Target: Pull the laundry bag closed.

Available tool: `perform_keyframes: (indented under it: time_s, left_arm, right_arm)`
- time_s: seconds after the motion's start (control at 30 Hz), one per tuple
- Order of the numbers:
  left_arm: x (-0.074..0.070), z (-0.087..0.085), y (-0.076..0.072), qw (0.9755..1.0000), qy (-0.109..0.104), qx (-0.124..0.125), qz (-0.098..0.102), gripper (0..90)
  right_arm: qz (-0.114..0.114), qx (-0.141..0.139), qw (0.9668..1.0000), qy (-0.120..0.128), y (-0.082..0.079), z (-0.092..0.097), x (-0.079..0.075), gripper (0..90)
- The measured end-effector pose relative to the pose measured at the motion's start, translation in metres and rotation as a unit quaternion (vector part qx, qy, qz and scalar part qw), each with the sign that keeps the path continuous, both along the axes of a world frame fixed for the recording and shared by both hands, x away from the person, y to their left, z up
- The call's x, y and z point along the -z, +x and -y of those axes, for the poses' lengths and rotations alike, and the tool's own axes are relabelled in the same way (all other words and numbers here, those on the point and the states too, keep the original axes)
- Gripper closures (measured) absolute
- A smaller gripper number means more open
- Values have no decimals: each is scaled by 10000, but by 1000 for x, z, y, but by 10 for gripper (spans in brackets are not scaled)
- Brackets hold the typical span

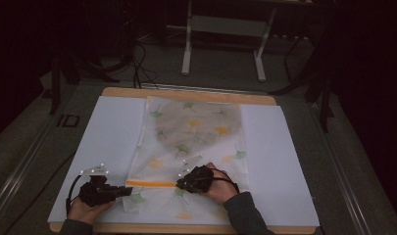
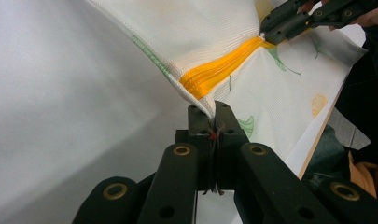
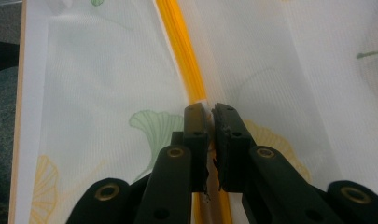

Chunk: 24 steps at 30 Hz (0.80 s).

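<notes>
From the high view, the room is dark and the far part is hard to read. On the white sheet (image 1: 108, 132) covering the table lies a thin mesh bag (image 1: 193, 142) with printed green and yellow leaves. Its orange zipper (image 1: 151, 184) runs left to right near my edge of the table. My left gripper (image 1: 123, 191) meets the zipper's left end, and my right gripper (image 1: 180, 183) meets its right end. My hands cover the gripper bodies, so the jaws are hard to see here.

In the left gripper view, my left gripper (image 2: 213, 114) is closed on the corner of the mesh bag (image 2: 196, 32), just where the orange zipper (image 2: 219, 70) ends. The fabric rises in a fold from the jaws. It is a fine woven net, half transparent. Farther off, my right gripper (image 2: 266, 33) pinches the zipper's other end.

In the right gripper view, my right gripper (image 3: 209, 112) has its jaws nearly together on the orange zipper (image 3: 182, 56). The pull tab itself is hidden between the black pads. The mesh bag (image 3: 107, 70) lies flat on both sides, and its edges are cut off by the frame.
</notes>
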<state>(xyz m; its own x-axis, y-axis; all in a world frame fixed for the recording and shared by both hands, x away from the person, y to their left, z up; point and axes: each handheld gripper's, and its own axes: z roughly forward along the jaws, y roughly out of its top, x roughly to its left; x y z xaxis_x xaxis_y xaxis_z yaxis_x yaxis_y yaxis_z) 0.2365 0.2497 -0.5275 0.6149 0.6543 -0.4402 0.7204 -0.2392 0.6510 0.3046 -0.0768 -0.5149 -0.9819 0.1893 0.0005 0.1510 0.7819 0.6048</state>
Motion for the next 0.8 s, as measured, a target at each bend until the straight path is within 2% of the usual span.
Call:
perform_keyframes:
  time_s: [0.8]
  left_arm:
    - [0,0,0,10000,-22,7,7,886]
  right_arm:
    - [37,22,9998,-185,1,12,-12,842]
